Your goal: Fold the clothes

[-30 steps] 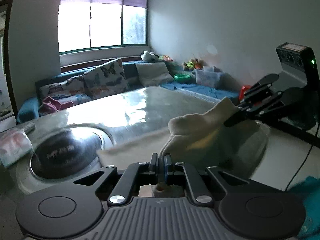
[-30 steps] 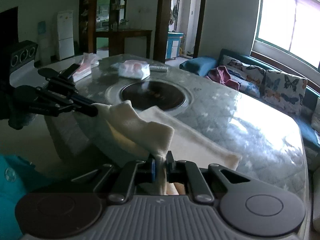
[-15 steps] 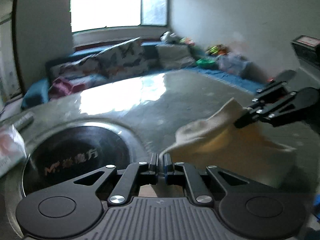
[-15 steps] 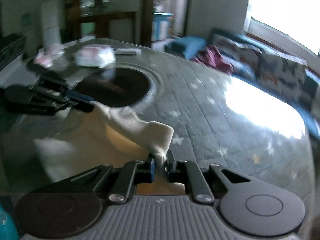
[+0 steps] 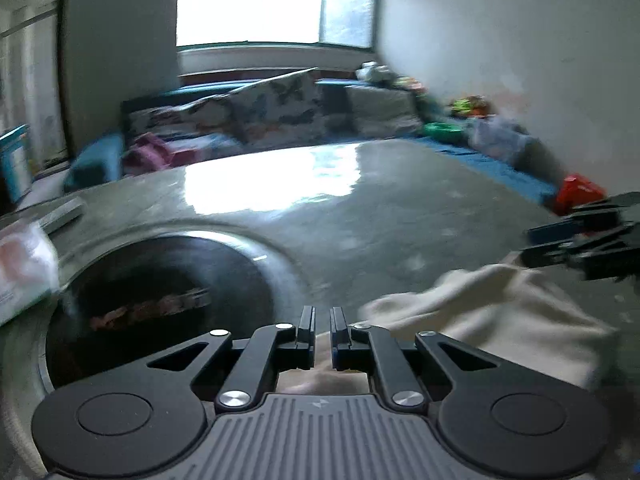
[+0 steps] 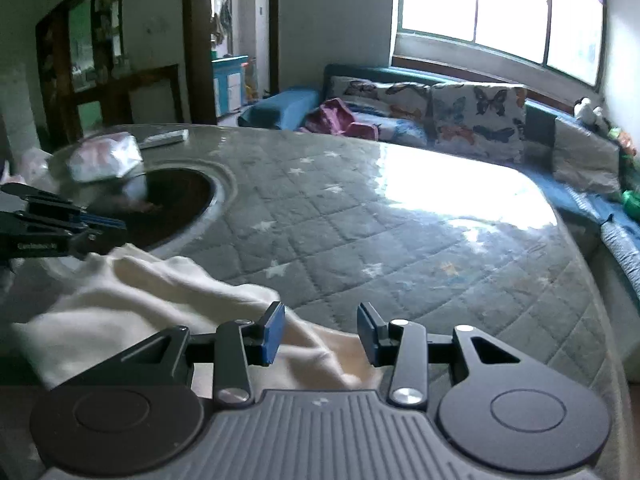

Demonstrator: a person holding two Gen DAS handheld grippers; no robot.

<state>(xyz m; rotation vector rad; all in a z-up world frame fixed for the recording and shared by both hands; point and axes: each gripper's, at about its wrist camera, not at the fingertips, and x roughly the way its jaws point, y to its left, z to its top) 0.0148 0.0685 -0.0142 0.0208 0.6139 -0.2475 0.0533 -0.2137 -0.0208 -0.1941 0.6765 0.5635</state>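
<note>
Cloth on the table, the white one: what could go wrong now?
The right claw has just been opening, the cloth lying loose between its jaws, while the left claw looks shut on a corner: the fold may land crooked. The cloth lies bunched, so wrinkles may get folded in.

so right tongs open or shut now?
Open. The right tongs have just been opening; the cream-white cloth lies between the blue pads, unpinched.
</note>
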